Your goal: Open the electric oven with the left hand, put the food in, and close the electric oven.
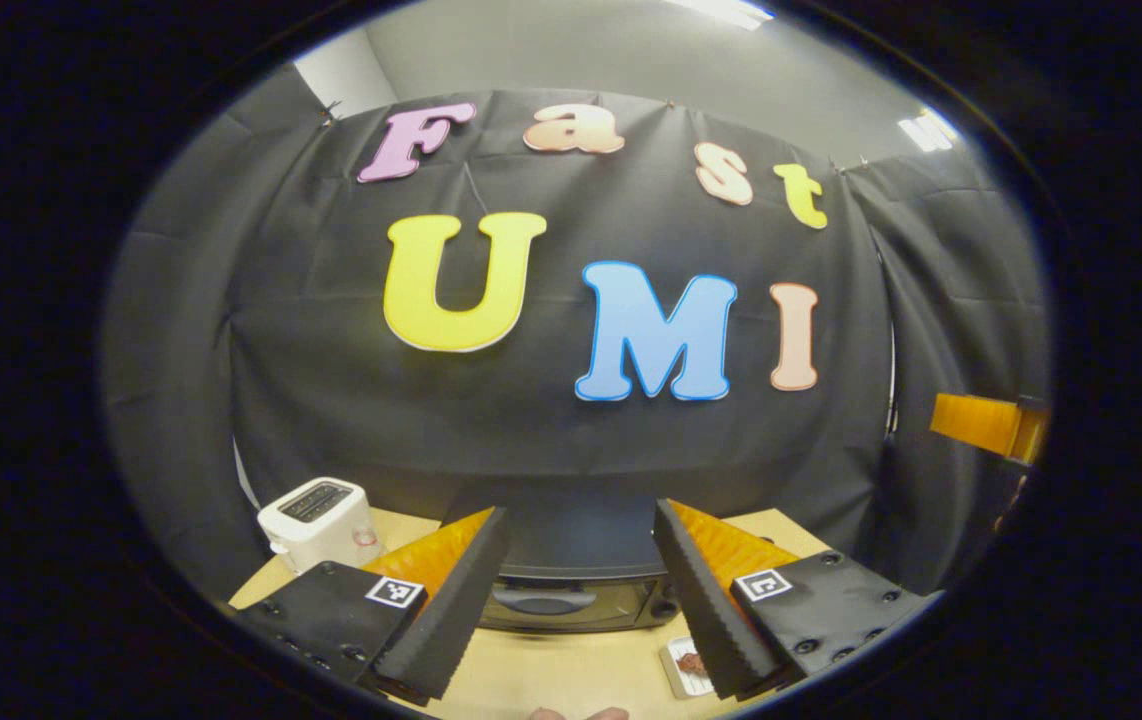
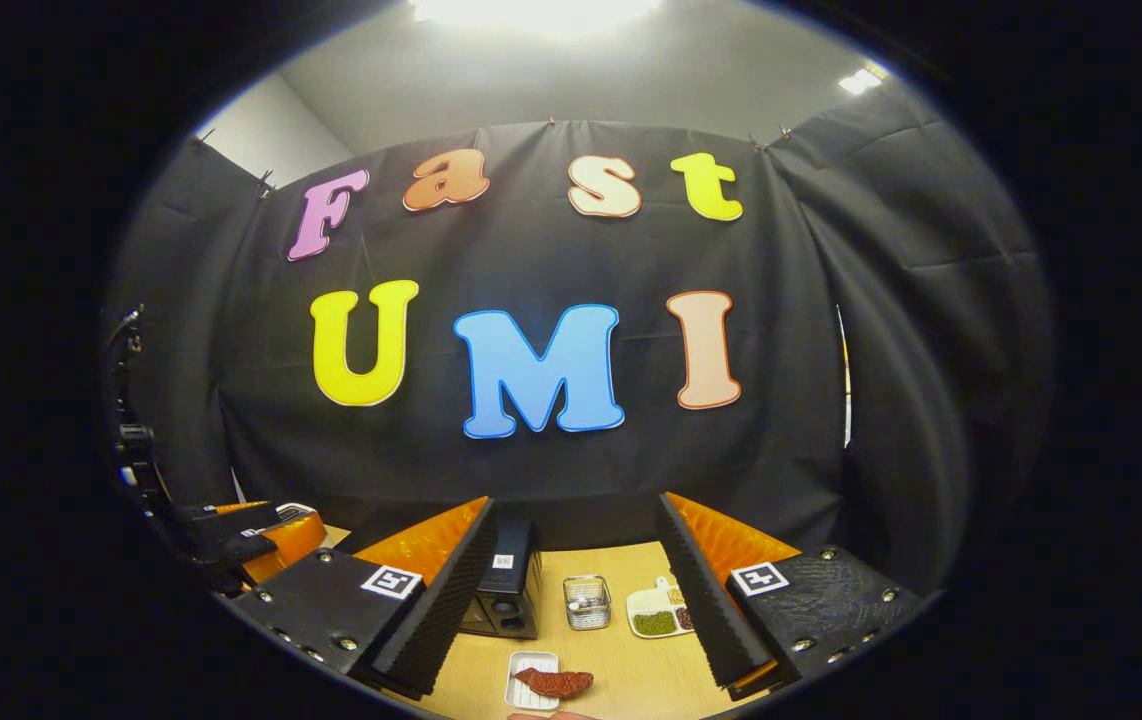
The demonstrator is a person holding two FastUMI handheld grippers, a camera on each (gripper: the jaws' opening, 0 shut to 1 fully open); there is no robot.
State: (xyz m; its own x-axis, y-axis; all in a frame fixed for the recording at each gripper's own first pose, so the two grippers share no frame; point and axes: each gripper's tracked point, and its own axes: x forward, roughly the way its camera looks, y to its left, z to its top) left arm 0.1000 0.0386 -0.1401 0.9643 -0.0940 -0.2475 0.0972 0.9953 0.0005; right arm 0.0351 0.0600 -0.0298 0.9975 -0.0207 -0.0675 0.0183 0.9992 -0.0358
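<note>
The black electric oven stands on the wooden table with its door closed, straight ahead between my left gripper's fingers. My left gripper is open, apart from the oven, holding nothing. A small white tray carrying the reddish-brown food lies on the table by the left gripper's right finger. In the right gripper view the oven stands at the left, and the food on its white tray lies near the front edge. My right gripper is open and empty, above the table. The left gripper appears at the far left of the right gripper view.
A white toaster stands left of the oven. Right of the oven sit a small clear container and a white divided dish with green and brown contents. An orange part juts in at the far right of the left gripper view.
</note>
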